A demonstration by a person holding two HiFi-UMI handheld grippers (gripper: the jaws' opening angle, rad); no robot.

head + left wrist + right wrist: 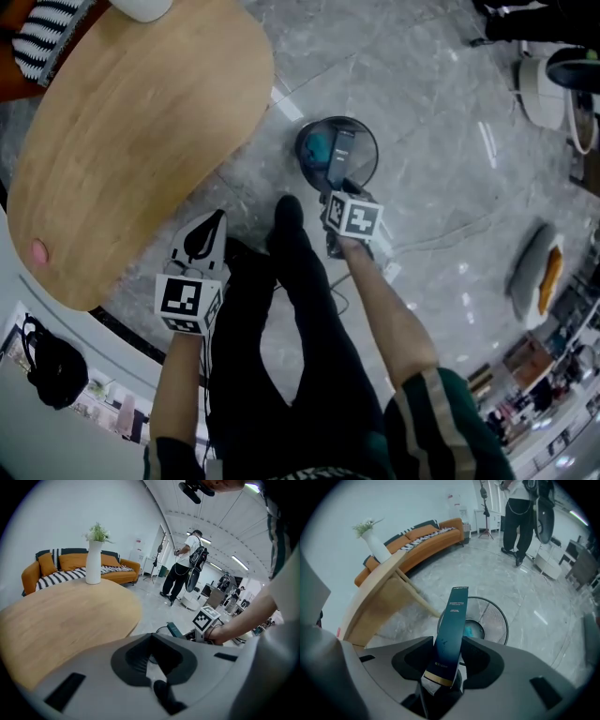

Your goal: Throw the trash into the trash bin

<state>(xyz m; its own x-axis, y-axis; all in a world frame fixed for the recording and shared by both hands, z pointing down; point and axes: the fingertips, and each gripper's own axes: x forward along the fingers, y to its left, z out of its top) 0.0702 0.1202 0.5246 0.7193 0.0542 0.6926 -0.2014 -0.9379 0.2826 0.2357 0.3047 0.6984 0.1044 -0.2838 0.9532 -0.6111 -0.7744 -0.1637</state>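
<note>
A round wire trash bin (pixel 307 134) stands on the grey floor just off the wooden table's edge, with something teal inside it (pixel 319 146). My right gripper (pixel 339 190) is shut on a long dark teal box (pixel 339 157) and holds it above the bin. In the right gripper view the box (pixel 452 634) sticks out from between the jaws of the right gripper (pixel 449 670), tilted over the bin (pixel 498 616). My left gripper (pixel 214 225) hangs to the left beside the table edge, its jaws together on nothing. The left gripper (pixel 152 665) view shows only floor past them.
The oval wooden table (pixel 131 141) fills the upper left and bears a white vase (pixel 93 562). An orange sofa (pixel 70 569) stands behind it. The wearer's black-clad legs (pixel 291 281) are between the grippers. Another person (pixel 180 571) stands further off.
</note>
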